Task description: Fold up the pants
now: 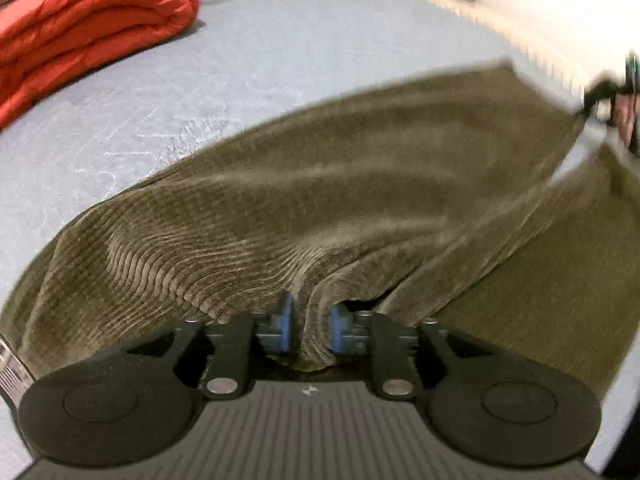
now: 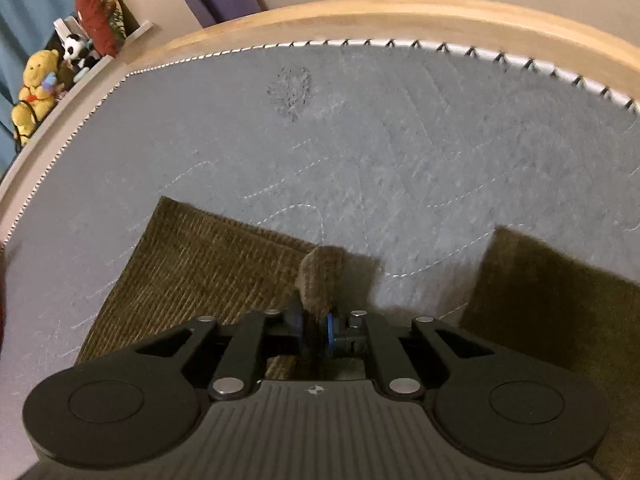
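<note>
Pinching a bunched ridge of the olive corduroy pants [image 1: 320, 208], my left gripper [image 1: 311, 330] has its blue pads [image 1: 285, 322] pressed against cloth on both sides. From there the fabric stretches away to the far right, lifted off the grey quilted mattress [image 1: 260, 64], toward my right gripper [image 1: 600, 98] (blurred at the frame's edge). In the right wrist view my right gripper [image 2: 316, 330] is clamped on a narrow fold that sticks up between the tips, with one leg lying flat at near left and another at near right. A folded red blanket [image 1: 84, 28] sits at far left.
</note>
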### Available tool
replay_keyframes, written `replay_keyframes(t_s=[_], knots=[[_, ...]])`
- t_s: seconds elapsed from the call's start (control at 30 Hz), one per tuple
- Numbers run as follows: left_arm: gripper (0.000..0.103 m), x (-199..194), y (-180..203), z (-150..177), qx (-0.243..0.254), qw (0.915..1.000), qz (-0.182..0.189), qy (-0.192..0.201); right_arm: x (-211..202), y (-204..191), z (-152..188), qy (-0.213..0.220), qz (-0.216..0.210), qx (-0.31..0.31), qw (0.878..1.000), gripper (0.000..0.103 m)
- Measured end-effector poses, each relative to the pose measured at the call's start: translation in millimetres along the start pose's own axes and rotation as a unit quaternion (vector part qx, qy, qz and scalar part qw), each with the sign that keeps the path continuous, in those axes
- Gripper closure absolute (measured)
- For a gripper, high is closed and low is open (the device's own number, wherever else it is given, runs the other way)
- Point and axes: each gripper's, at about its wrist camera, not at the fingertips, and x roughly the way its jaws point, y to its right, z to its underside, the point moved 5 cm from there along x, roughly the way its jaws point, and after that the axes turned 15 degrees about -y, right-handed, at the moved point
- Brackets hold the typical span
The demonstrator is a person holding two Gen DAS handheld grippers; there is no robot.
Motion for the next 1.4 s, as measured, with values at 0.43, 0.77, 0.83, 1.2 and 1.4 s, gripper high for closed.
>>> replay_keyframes(t_s=[0.43,0.77,0.83,1.2,1.4], knots=[[0.062,-101.7,-34.5,43.6,-0.058,0.9925,0.008,0.107,-190.1,-82.6,105.2,0.147,-0.072,-0.193,0.968,0.061],[0.066,-168.3,-47.3,134.1,-0.088,0.9873,-0.028,0.129,-256.9,-128.3,324.7,0.081,-0.211,-0.435,0.872,0.059],[0.066,-174.8,-52.3,154.1,-0.082,0.9871,-0.05,0.128,-252.5,-128.5,363.5,0.061,-0.228,-0.484,0.842,0.06],[0.04,-105.5,-125.4,231.8,-0.203,0.9782,-0.037,0.026,-218.7,-109.8,523.1,-0.017,-0.177,-0.735,0.655,0.059],[0.035,-77.1,-131.8,233.0,-0.202,0.9786,-0.035,-0.018,-194.6,-78.3,546.3,-0.057,-0.134,-0.79,0.596,0.051]])
